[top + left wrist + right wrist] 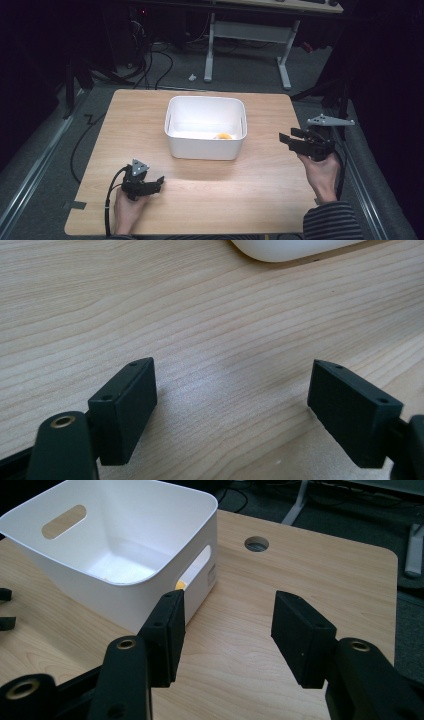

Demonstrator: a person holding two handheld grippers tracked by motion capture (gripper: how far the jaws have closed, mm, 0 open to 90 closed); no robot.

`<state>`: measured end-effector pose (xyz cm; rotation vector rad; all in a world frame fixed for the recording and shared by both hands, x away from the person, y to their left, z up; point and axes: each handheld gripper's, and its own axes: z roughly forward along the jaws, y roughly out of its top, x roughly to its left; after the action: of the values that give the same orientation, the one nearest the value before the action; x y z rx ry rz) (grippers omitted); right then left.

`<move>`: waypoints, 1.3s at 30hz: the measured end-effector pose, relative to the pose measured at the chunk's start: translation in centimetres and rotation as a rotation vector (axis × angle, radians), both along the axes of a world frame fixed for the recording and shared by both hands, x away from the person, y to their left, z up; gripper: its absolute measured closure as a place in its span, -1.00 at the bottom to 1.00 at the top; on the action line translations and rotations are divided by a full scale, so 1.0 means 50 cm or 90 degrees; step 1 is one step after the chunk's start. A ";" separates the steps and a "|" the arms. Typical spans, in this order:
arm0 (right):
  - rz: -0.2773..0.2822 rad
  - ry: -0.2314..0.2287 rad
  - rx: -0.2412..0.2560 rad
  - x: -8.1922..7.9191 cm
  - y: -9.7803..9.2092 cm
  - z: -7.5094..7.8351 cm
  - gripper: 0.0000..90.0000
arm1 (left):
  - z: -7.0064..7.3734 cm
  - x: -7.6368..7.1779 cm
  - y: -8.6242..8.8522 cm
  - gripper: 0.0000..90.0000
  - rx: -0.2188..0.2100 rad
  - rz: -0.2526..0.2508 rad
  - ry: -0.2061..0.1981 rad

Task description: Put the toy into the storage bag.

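Fruit-coloured object (223,136) — small, yellow-orange, too small to identify — lies inside a white plastic bin (205,146), against its near wall toward the right; in the right gripper view a sliver of it (180,585) shows through the bin's (120,535) handle slot. The bin stands near the middle of a wooden table (200,200). To the bin's right, the right gripper (286,139) is held above the table's edge, pointed at the bin, jaws spread with nothing between them (227,630). The left gripper (160,182) rests low over the table's near-left part, well apart from the bin — jaws likewise spread wide over bare wood (232,410).
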<state>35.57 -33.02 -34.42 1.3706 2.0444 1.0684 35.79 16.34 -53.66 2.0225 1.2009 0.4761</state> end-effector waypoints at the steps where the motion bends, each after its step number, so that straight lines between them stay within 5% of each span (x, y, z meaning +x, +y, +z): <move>1: -0.001 0.000 0.000 -0.003 0.001 0.001 0.07 | 0.000 0.000 0.000 -0.55 0.001 0.000 0.000; 13: 0.005 -0.013 -0.012 -0.043 -0.003 0.006 0.06 | 0.000 0.000 -0.001 -0.58 0.003 -0.001 0.000; 14: 0.005 -0.006 0.008 -0.051 -0.012 -0.003 0.05 | 0.000 0.000 -0.001 -0.58 0.004 -0.001 0.000; 24: -0.004 0.001 0.021 -0.075 -0.023 -0.038 0.05 | 0.000 0.001 0.000 -0.61 0.001 -0.003 0.002; 39: 0.001 0.015 0.032 -0.065 -0.003 -0.101 0.01 | 0.000 0.001 0.000 -0.60 0.001 -0.003 0.002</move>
<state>32.33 -33.19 -39.47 1.4135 2.0489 1.1162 35.82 16.33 -53.68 2.0270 1.1973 0.4722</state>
